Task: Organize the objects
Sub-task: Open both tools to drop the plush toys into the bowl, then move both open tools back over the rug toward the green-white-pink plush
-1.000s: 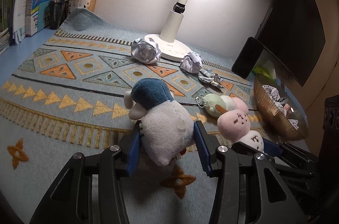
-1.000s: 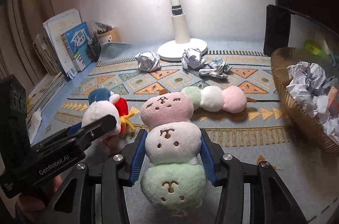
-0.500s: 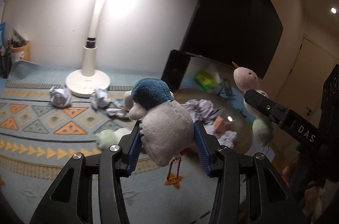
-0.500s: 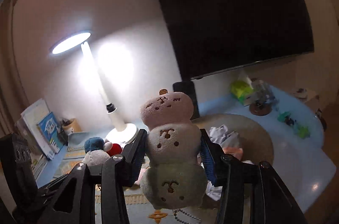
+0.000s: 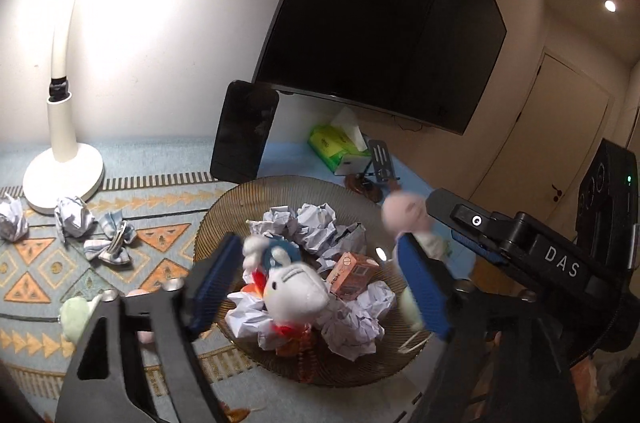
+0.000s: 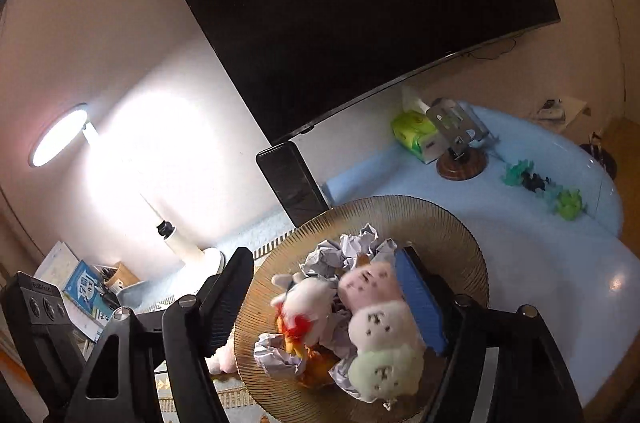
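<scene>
A white plush bird (image 5: 294, 289) with a blue cap lies on crumpled paper (image 5: 304, 219) in the round woven basket (image 5: 224, 211). My left gripper (image 5: 318, 241) hangs over it with its jaws opening wide, and both blue pads stand clear of the bird. A plush of three balls, pink, white and green (image 6: 380, 319), drops beside the bird (image 6: 308, 303). It leans on one blue pad of my right gripper (image 6: 325, 253), whose jaws are opening, while the other finger stands well apart. In the left wrist view, a finger (image 5: 452, 211) of the right gripper reaches in from the right.
An orange box (image 5: 352, 271) lies in the basket too. On the patterned mat (image 5: 160, 235) lie paper balls (image 5: 74, 217), a bow clip (image 5: 112, 247) and another ball plush (image 5: 78, 313). Behind stand a white lamp (image 5: 60, 159), a black slab (image 5: 244, 135), a green tissue box (image 5: 336, 147) and a wall screen (image 5: 380, 23).
Both grippers lifted their plush toys off the mat and carried them right, over the basket. Both pairs of jaws have since spread, and the toys have come free.
</scene>
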Demonstrator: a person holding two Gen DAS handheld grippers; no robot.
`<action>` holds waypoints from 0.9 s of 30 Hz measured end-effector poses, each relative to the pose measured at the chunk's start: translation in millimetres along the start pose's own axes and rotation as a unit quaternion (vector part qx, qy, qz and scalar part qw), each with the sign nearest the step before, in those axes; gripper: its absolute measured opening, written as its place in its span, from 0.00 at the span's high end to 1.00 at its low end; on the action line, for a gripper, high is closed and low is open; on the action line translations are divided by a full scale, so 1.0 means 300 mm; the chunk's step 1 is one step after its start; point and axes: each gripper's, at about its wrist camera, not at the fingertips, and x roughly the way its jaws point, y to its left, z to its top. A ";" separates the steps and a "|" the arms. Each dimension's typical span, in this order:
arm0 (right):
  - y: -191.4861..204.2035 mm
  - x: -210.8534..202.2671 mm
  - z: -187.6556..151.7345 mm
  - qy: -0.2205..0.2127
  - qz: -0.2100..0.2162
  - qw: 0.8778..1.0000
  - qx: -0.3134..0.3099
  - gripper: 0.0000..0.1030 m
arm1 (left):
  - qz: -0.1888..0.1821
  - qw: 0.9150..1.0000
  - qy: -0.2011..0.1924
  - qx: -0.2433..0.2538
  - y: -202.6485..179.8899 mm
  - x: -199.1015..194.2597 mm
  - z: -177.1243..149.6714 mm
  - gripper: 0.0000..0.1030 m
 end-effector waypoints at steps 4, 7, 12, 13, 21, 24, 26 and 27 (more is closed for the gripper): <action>0.037 -0.003 -0.024 0.013 0.014 1.000 -0.010 0.30 | -0.008 1.000 -0.008 -0.013 0.046 -0.046 -0.006 0.12; 0.123 -0.009 -0.059 0.019 0.031 0.999 -0.034 0.30 | 0.010 1.000 -0.022 -0.010 0.078 -0.116 -0.021 0.12; 0.336 -0.006 -0.164 0.027 0.062 0.992 -0.108 0.30 | 0.057 0.997 -0.050 -0.004 0.156 -0.281 -0.071 0.11; 0.375 0.006 -0.192 0.035 0.068 0.990 -0.122 0.30 | 0.076 0.996 -0.054 0.001 0.175 -0.311 -0.084 0.11; 0.556 0.181 -0.469 0.100 0.093 0.973 -0.184 0.30 | 0.171 0.985 -0.016 -0.021 0.444 -0.425 -0.196 0.11; 0.546 0.263 -0.558 0.128 0.094 0.970 -0.185 0.30 | 0.199 0.979 -0.001 -0.043 0.548 -0.424 -0.258 0.11; 0.532 0.296 -0.596 0.138 0.095 0.967 -0.189 0.30 | 0.222 0.974 0.007 -0.046 0.602 -0.410 -0.302 0.11; 0.527 0.310 -0.612 0.141 0.093 0.966 -0.194 0.30 | 0.234 0.971 0.012 -0.047 0.626 -0.404 -0.320 0.11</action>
